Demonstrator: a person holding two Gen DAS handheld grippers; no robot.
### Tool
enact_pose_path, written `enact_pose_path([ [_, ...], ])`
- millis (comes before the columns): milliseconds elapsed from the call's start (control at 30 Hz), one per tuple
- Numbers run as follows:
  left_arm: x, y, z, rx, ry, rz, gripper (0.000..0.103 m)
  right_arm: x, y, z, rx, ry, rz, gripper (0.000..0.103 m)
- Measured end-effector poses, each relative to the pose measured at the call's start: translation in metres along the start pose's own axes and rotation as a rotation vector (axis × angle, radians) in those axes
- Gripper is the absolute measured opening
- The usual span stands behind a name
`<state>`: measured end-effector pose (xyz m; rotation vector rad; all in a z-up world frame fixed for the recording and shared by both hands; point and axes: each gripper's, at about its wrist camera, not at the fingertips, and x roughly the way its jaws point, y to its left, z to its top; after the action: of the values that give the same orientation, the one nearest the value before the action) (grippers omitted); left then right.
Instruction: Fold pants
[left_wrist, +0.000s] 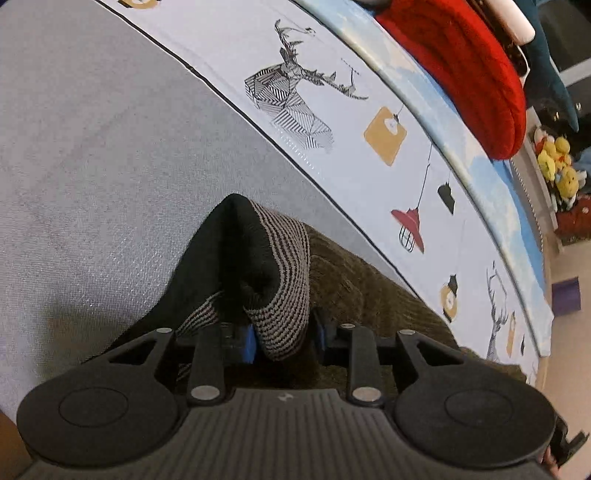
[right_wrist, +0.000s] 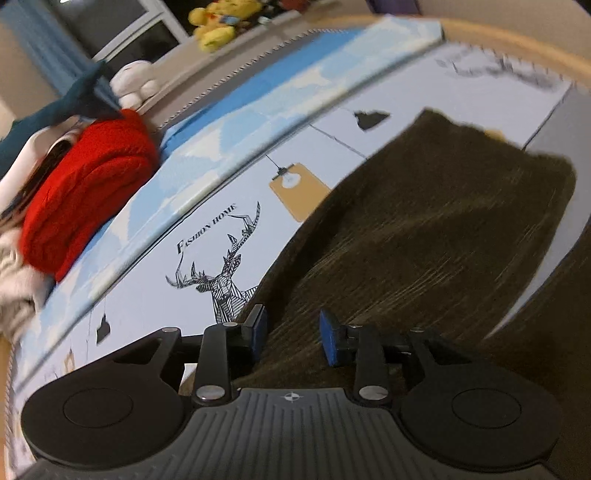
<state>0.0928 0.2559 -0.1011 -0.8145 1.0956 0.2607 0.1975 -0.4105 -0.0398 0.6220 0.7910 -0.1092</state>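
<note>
A bed fills both views, its grey sheet (left_wrist: 92, 147) edged by a dark piping line and bordered by a white printed cover (left_wrist: 332, 92) with line-drawn deer, hanging lamps and yellow tags; beyond that runs a blue-and-white cloud-patterned strip (left_wrist: 491, 173). In the left wrist view, going from left to right, the grey sheet gives way to the pants (left_wrist: 369, 288), an olive-brown ribbed fabric lying across the lower middle. The left gripper (left_wrist: 286, 336) is clamped on a bunched fold of the striped waistband (left_wrist: 284, 280), with the black lining showing above it, the blue pads pressed to either side of the fold. Further right lie a folded red knit (left_wrist: 461, 74) and yellow plush toys (left_wrist: 557, 162) on a shelf. In the right wrist view, which is blurred, the red knit (right_wrist: 85, 192) sits at the left on the cloud strip, yellow plush toys (right_wrist: 218, 22) above it by a window. The right gripper (right_wrist: 293, 334) hangs over the pants (right_wrist: 424, 229), its blue pads standing apart with the brown fabric seen between them; whether they touch the cloth cannot be told. The pant leg stretches away to the upper right across the printed cover
</note>
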Motion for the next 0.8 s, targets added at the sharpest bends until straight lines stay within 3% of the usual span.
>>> enact_pose_path([
  [167,0.000,-0.002,0.002,0.047,-0.020,0.011,0.028,0.033,0.006,0.005,0.040,-0.007,0.033,0.037],
  [300,-0.003,-0.012,-0.002,0.125,-0.044,0.042,0.027,0.060,0.011,0.006,0.059,0.012,0.012,0.037],
  [467,-0.004,-0.014,-0.002,0.150,-0.045,0.047,0.026,0.081,0.021,0.004,0.051,0.029,-0.012,0.037],
  [500,-0.006,-0.015,-0.002,0.161,-0.048,0.047,0.026,0.083,0.023,0.005,0.044,0.027,-0.013,0.035],
  [533,-0.007,-0.015,-0.001,0.168,-0.051,0.045,0.026,0.083,0.025,0.005,0.031,0.023,-0.016,0.016],
  [567,-0.008,-0.015,-0.001,0.169,-0.050,0.041,0.026,0.081,0.027,0.007,0.012,0.012,-0.028,0.004],
  [700,-0.012,-0.016,0.001,0.161,-0.052,0.030,0.025,0.053,0.027,0.018,0.004,-0.012,-0.015,0.003],
  [800,-0.020,-0.016,0.000,0.159,-0.071,0.010,0.024,0.007,0.024,0.023,-0.015,-0.054,0.006,0.003],
])
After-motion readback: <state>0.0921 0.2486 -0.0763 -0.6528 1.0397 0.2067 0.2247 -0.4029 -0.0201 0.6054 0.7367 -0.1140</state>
